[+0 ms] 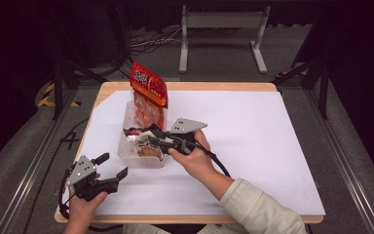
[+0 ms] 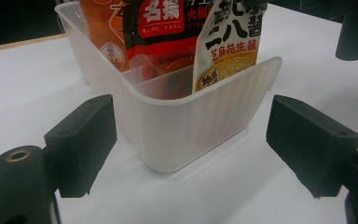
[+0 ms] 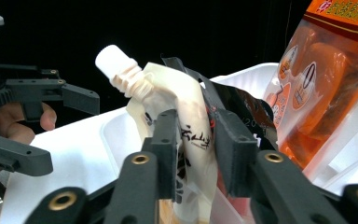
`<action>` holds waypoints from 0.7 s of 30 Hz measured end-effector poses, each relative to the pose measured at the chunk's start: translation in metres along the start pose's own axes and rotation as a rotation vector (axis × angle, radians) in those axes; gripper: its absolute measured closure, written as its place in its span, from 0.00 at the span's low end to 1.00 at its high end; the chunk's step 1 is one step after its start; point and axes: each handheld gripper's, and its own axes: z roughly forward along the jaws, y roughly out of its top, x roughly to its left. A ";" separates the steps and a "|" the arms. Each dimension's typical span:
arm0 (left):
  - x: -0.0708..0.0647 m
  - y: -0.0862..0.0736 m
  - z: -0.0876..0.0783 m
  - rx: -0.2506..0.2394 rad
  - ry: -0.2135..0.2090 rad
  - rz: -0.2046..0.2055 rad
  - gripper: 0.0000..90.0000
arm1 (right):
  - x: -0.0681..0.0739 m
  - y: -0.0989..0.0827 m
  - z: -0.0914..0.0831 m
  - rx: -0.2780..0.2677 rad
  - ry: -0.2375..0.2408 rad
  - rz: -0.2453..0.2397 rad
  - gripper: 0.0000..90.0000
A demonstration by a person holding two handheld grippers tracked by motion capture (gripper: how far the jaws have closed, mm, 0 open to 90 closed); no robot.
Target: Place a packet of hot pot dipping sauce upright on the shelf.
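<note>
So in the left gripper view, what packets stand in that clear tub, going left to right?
Orange packet → red and black packet → white sauce pouch with black lettering, all standing in the translucent plastic tub.

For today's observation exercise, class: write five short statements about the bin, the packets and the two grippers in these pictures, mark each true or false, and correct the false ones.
1. The right gripper is shut on a pale spouted pouch. True.
2. The left gripper grips the wall of the clear plastic bin. False: its jaws stand open, apart from the bin, one on each side of its near end.
3. A tall orange snack bag stands in the bin at its far end. True.
4. The bin lies tipped on its side. False: it sits upright on the white table cover.
5. The pouch has a white cap. True.
</note>
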 end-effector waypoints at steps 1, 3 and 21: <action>0.000 0.000 0.000 -0.001 0.000 -0.001 0.19 | 0.000 0.000 0.000 -0.005 0.001 0.003 0.74; 0.000 0.000 0.000 -0.001 0.000 -0.003 0.19 | 0.000 0.001 0.000 -0.012 -0.002 0.000 0.68; 0.000 -0.001 -0.002 -0.001 0.001 -0.008 0.19 | -0.009 0.014 -0.055 -0.074 0.040 0.018 0.30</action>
